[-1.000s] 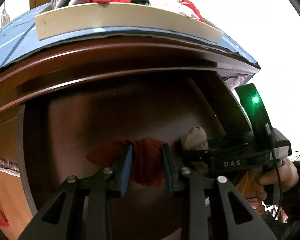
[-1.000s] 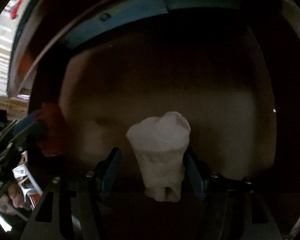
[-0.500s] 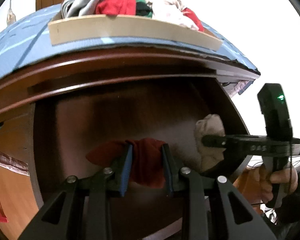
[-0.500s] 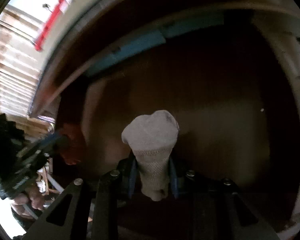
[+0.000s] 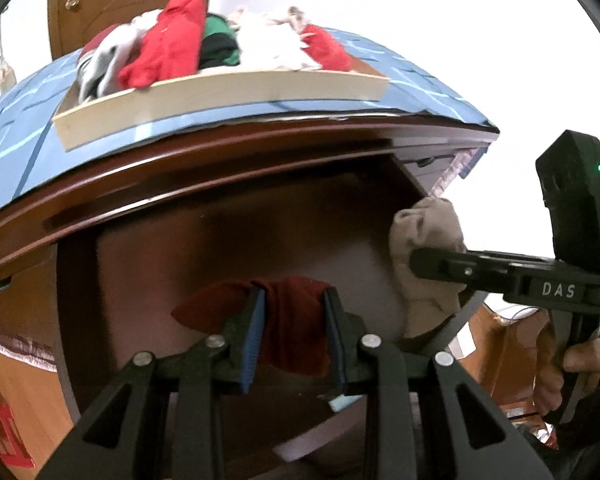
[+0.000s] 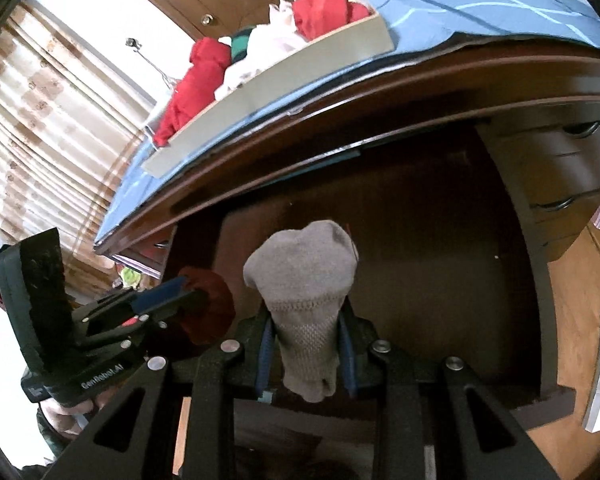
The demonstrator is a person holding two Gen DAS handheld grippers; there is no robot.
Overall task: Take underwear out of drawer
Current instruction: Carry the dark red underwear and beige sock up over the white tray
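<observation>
The left tool (image 5: 294, 330) pinches a dark red cloth (image 5: 288, 320) low in the middle of its view, over the open drawer (image 5: 228, 248). The right tool (image 6: 306, 354) is squeezed tight on a grey cloth (image 6: 302, 280), also low in the middle. Both look soft, light and floppy, so a pinch on the thick bunched part should hold best.

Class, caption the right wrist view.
Right gripper clamps a beige garment above the open drawer.

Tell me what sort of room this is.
Probably a bedroom: a dark wooden dresser with an open drawer, a tray of folded clothes on top, and curtains at the side.
</observation>
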